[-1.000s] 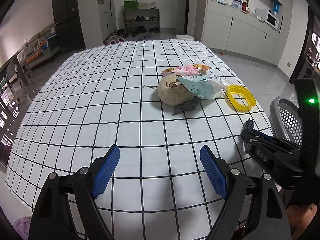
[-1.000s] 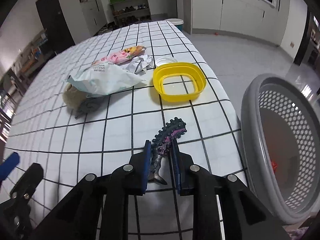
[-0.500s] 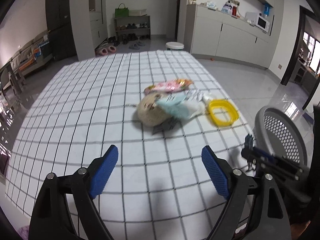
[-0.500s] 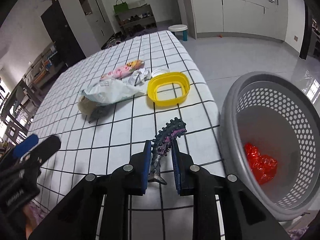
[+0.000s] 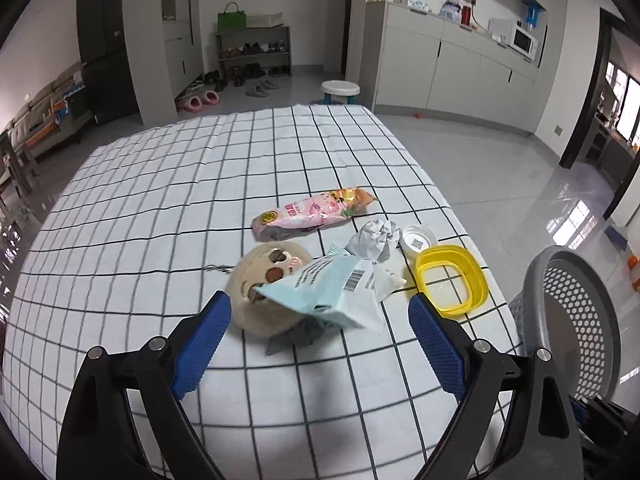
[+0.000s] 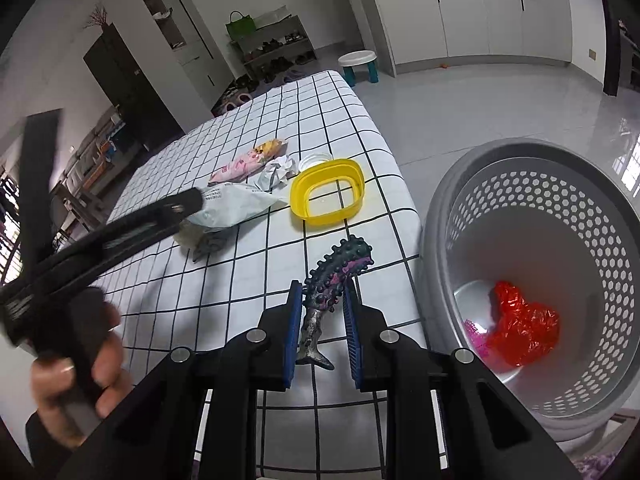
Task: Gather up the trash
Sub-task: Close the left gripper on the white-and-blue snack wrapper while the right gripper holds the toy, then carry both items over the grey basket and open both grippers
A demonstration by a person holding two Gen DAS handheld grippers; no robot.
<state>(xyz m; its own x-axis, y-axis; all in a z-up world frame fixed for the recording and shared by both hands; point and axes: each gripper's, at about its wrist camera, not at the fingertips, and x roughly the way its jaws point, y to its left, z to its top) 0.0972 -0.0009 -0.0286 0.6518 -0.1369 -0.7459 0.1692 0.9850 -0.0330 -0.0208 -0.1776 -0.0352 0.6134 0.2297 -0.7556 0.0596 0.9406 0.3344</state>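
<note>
Held item: a dark, knobbly, purple-streaked rubber tentacle toy (image 6: pixel 334 280), low centre of the right wrist view, clamped between the blue pads of the right gripper (image 6: pixel 320 332), whose jaws stand narrow on its stem; it hangs above the table edge, just left of the grey perforated plastic basket (image 6: pixel 532 184) filling the right of that frame. Basket contents: one crumpled red plastic wrapper (image 6: pixel 524 328) and a small pink scrap (image 6: pixel 476 332) on the floor of the basket, judged already collected. Remaining on the black-gridded white tablecloth (image 5: pixel 140 216), mid-frame in the left wrist view: a pale blue-and-white printed pouch (image 5: pixel 332 292) lying over a round beige plush face (image 5: pixel 264 280); a pink snack packet (image 5: pixel 312 212) above them; a crumpled grey-white paper ball (image 5: pixel 372 236); a small round white lid (image 5: pixel 418 238) touching a yellow square plastic container rim (image 5: pixel 452 280) toward the right. The left gripper (image 5: pixel 320 340) sits at the bottom of its frame with jaws wide and nothing between them, pointed at the pouch and plush, its left pad just beside the plush. Progress, as judged: early to middle; two pieces binned, one in hand awaiting drop, roughly five pieces left on the table, though whether the plush and container count as trash cannot be told.
</note>
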